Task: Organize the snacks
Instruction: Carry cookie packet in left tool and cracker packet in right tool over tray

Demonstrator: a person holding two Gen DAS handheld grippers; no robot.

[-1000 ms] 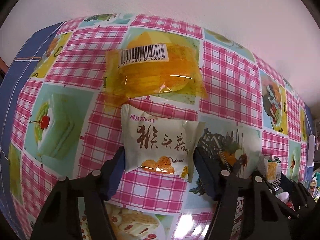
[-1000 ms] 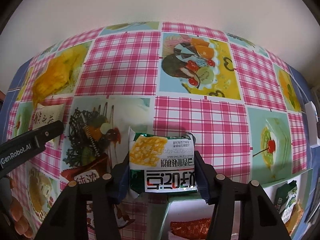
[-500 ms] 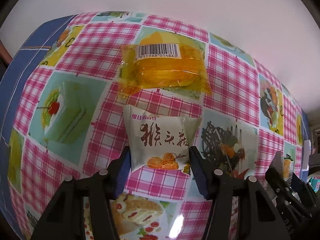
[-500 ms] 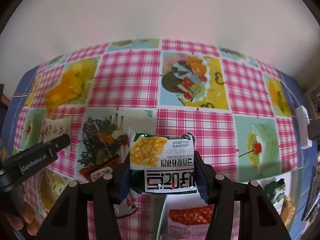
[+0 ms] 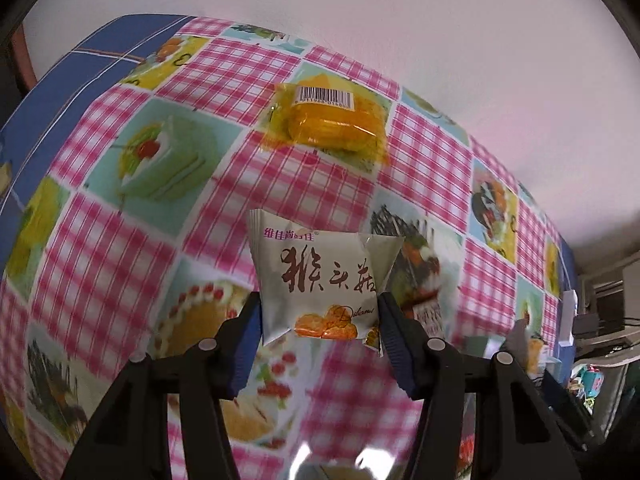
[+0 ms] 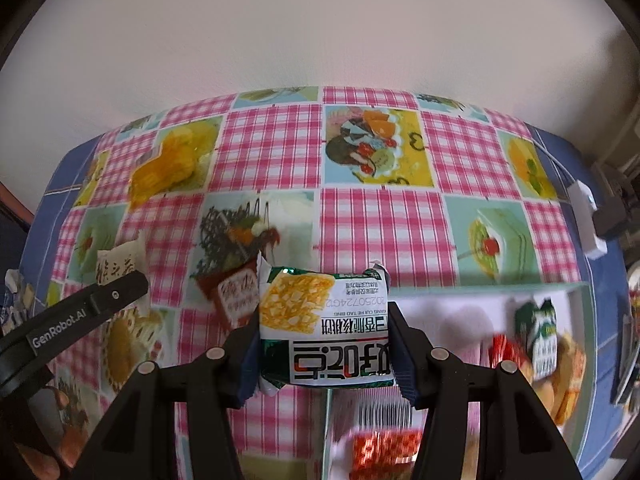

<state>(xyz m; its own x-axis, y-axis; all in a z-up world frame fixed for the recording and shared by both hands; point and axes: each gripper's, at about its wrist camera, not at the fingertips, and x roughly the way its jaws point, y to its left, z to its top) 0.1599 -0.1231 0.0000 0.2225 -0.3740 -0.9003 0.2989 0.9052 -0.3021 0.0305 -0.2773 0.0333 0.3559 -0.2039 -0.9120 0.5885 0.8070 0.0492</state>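
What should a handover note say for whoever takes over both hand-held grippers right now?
Left hand-held gripper: shut on the white snack packet, lifted off the tablecloth.
Right hand-held gripper: shut on the green and yellow snack packet, held at the white box's near corner.
Done: several snacks already lie in the white box.
Left: both held packets need placing; the orange packet is on the tablecloth near the wall, and a red packet lies beside the box.
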